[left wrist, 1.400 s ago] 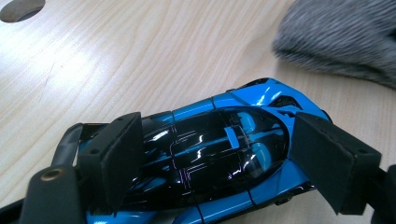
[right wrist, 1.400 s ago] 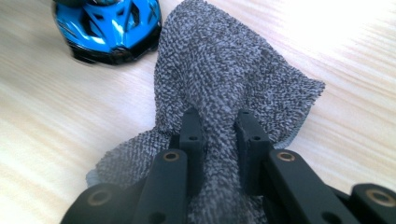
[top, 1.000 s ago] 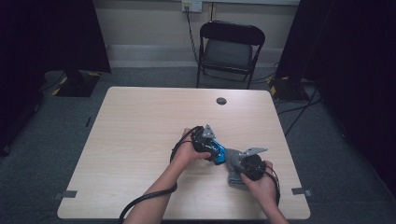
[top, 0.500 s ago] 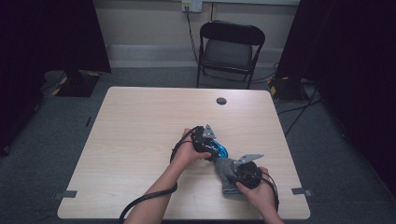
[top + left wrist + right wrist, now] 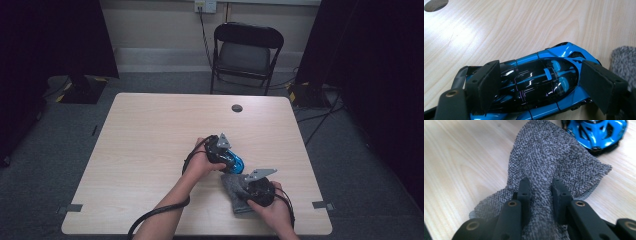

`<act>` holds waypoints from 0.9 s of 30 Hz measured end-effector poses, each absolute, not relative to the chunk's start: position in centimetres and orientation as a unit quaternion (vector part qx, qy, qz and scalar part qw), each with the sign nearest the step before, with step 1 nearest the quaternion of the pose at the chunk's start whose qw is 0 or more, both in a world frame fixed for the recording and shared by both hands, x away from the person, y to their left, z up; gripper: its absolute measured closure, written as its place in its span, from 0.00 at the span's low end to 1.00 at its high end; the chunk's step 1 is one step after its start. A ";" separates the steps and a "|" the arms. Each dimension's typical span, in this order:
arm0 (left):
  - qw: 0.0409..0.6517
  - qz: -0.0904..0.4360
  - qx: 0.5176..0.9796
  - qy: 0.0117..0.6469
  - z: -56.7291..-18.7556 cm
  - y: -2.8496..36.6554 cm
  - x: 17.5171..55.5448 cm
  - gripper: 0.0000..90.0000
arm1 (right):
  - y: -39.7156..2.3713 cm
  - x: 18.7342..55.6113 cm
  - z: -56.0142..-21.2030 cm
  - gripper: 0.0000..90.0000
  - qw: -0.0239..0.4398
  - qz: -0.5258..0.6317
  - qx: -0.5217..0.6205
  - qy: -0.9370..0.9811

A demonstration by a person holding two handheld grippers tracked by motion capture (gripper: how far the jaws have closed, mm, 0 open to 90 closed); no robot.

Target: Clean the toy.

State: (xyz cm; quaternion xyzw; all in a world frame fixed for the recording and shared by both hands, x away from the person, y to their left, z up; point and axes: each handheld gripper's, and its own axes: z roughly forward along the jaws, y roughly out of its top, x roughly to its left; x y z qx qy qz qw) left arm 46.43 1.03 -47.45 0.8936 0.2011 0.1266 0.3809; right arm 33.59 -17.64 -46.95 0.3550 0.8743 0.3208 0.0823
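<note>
1. In the high view, we take the blue toy car (image 5: 232, 161) as our landmark, right of centre on the table (image 5: 150, 150). Our left gripper (image 5: 220, 150) sits over the car, and our right gripper (image 5: 252, 186) is just beside it on the near side, on the grey cloth (image 5: 234, 187), whose far edge touches the car or comes very close to it.

2. In the left gripper view, the car (image 5: 541, 82) lies on the wood between the two jaws. One pad rests against its rear flank; the other stands at its nose, and we cannot tell whether that one presses. We judge this a steadying hold on the car.

3. In the right gripper view, the jaws are nearly closed, pinching a raised fold of the cloth (image 5: 554, 162); the car (image 5: 596, 132) lies just beyond the cloth's far edge.

4. We judge the step in hand to be wiping the car with the cloth. The next move calls for keeping the pinch, drawing the cloth up onto the bodywork, and holding the car firm so it does not roll.
</note>
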 end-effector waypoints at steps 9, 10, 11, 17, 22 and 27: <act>0.381 0.127 0.894 0.201 -47.5 1.0 46.4 0.19 | -17.9 33.7 -47.2 0.61 0.087 0.334 0.365 0.865; 0.381 0.127 0.894 0.201 -47.5 1.0 46.4 0.20 | -17.9 33.8 -47.2 0.59 0.086 0.337 0.368 0.862; 0.381 0.127 0.894 0.200 -47.5 1.1 46.4 0.20 | -18.0 33.8 -47.1 0.54 0.091 0.337 0.370 0.861; 0.381 0.127 0.894 0.200 -47.5 1.0 46.4 0.20 | -18.1 33.9 -47.1 0.43 0.116 0.352 0.389 0.843; 0.383 0.128 0.893 0.200 -47.5 1.0 46.4 0.20 | -17.3 33.7 -48.3 0.53 0.136 0.338 0.376 0.852; 0.381 0.128 0.894 0.201 -47.5 1.0 46.4 0.20 | -17.3 34.1 -48.1 0.78 0.140 0.335 0.376 0.853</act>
